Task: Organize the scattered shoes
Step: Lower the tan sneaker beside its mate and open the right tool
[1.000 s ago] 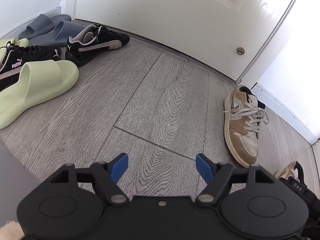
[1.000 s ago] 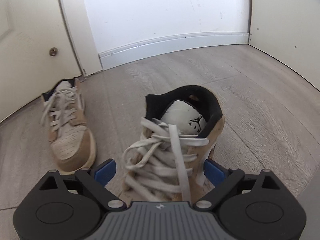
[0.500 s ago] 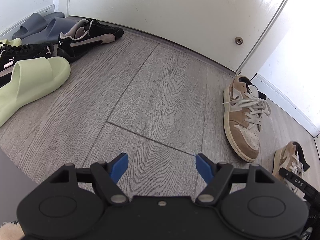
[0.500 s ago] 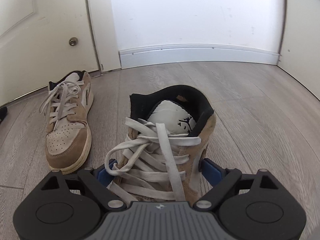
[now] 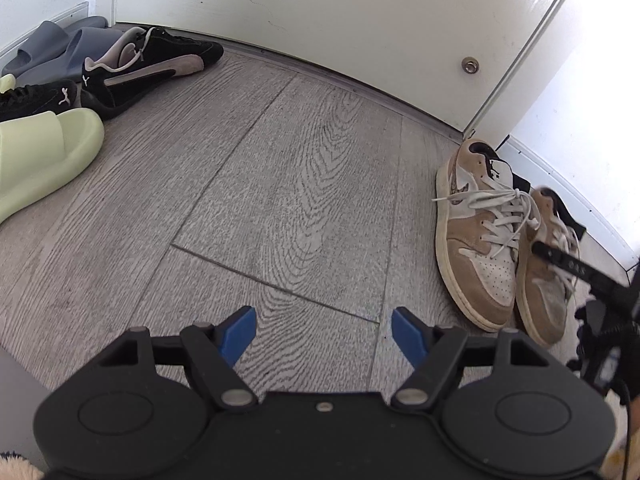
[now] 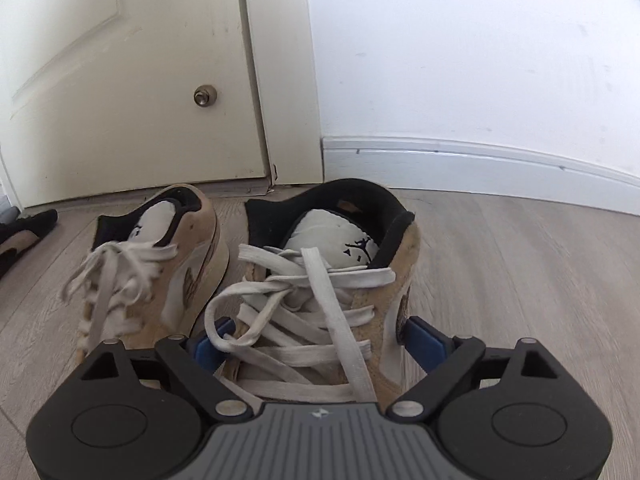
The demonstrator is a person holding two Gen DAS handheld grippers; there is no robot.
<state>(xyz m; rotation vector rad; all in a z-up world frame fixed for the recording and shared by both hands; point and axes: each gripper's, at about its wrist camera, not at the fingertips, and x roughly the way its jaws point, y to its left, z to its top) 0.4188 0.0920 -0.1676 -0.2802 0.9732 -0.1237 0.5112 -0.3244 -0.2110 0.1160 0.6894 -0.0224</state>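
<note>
Now the right gripper [image 6: 314, 342] clamps its blue pads on a tan sneaker [image 6: 332, 280], touching its mate [image 6: 160, 264] by the door [image 6: 140, 80]. Well apart, the left gripper [image 5: 324, 330] gapes wide, empty, above bare floor [image 5: 280, 200].

Two tan sneakers side by side near door frame: one [image 5: 476, 236]; other [image 5: 546, 264], partly hidden behind right-hand tool; two black sneakers at left: one [image 5: 152, 66] by door, other [image 5: 36, 98] cut off by frame edge; two grey slides [image 5: 44, 50] in far left corner; one pale green slide [image 5: 44, 156] in full view, sliver of second [image 5: 7, 82] at frame edge; two grippers, one per hand: left [image 5: 324, 330], right [image 6: 316, 344]; one door [image 5: 320, 12]; one round metal fitting [image 5: 470, 66] low on door.
</note>
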